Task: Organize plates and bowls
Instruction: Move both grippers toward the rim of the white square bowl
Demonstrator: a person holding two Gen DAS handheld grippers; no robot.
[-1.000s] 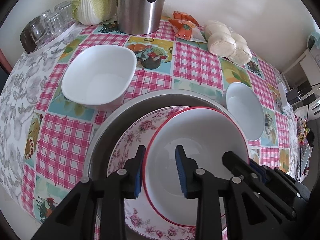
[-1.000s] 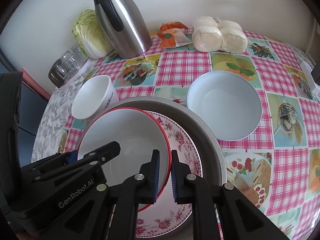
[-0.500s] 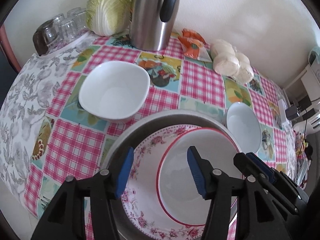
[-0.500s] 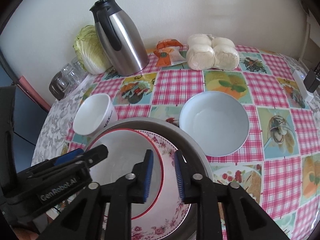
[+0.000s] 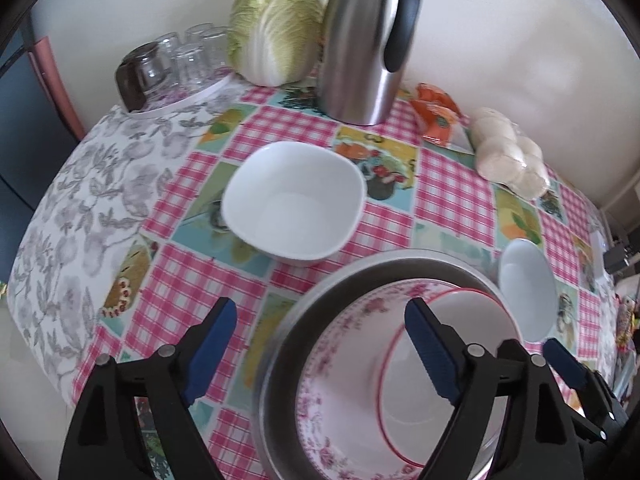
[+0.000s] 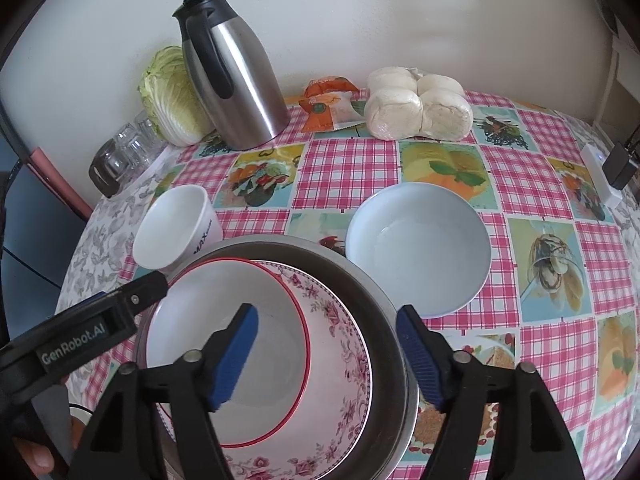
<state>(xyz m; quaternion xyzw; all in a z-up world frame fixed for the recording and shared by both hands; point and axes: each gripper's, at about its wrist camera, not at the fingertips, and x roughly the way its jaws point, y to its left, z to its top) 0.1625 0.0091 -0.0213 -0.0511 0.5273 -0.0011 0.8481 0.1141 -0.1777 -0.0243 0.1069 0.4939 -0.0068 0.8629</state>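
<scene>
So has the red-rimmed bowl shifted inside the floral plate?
No. The red-rimmed bowl sits where it did in the floral plate; only the cameras moved.

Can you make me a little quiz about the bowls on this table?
1. True or false: the red-rimmed bowl sits inside the flowery bowl.
2. Which holds both of them: A) metal basin, B) kettle, C) cabbage?
3. Fill in: the pale blue bowl stands ___ the basin, on the tablecloth.

Key: 1 true; 2 A; 3 beside.
</scene>
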